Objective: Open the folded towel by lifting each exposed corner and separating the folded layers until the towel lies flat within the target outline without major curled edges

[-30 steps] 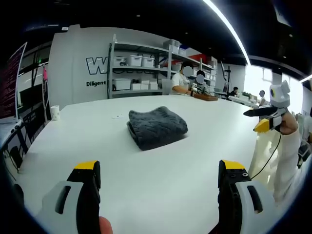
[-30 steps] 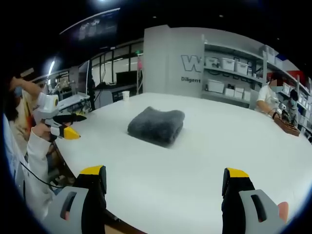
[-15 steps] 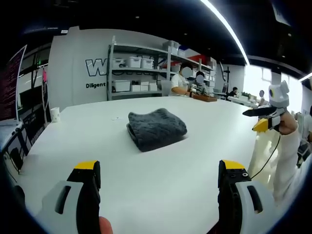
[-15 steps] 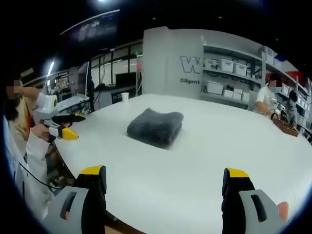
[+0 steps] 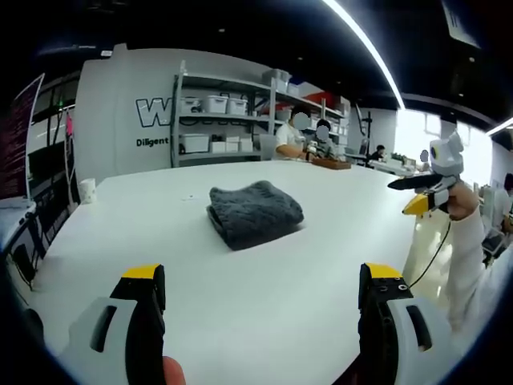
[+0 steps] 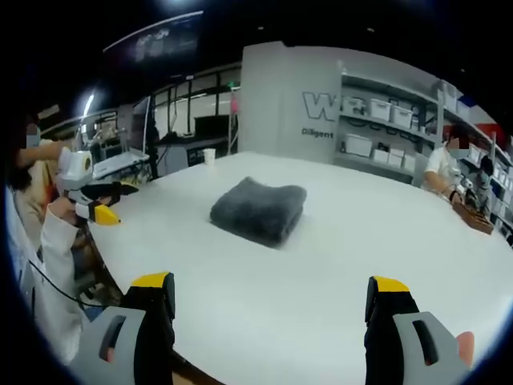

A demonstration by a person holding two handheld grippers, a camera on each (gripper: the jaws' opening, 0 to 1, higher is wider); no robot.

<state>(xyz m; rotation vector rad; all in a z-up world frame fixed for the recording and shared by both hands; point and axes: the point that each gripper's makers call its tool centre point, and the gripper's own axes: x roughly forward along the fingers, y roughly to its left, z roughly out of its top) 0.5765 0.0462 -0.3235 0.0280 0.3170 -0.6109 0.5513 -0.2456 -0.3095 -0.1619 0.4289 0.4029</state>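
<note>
- Towel (image 5: 255, 212), dark grey and fluffy, lies folded in a thick square on the big white table (image 5: 240, 273) in the left gripper view. It sits just above the middle, well apart from both grippers.
- Left gripper (image 5: 264, 293) comes up from 6 o'clock, and its two yellow-tipped jaws stand wide apart with nothing between them.
- At 3 o'clock, past the table edge, the right gripper (image 5: 417, 196) is held up in a hand with a white sleeve. You cannot tell from here how its jaws stand.
- Grey shelves (image 5: 224, 120) with white boxes stand at 12 o'clock, and a paper cup (image 5: 87, 189) sits on the table at 9 o'clock.
- In the right gripper view, the towel (image 6: 258, 210) rests near the middle of the table (image 6: 321, 273).
- Right gripper (image 6: 272, 301) rises from 6 o'clock, jaws wide apart and holding nothing.
- At 9 o'clock the left gripper (image 6: 98, 207) is held by the table edge.
</note>
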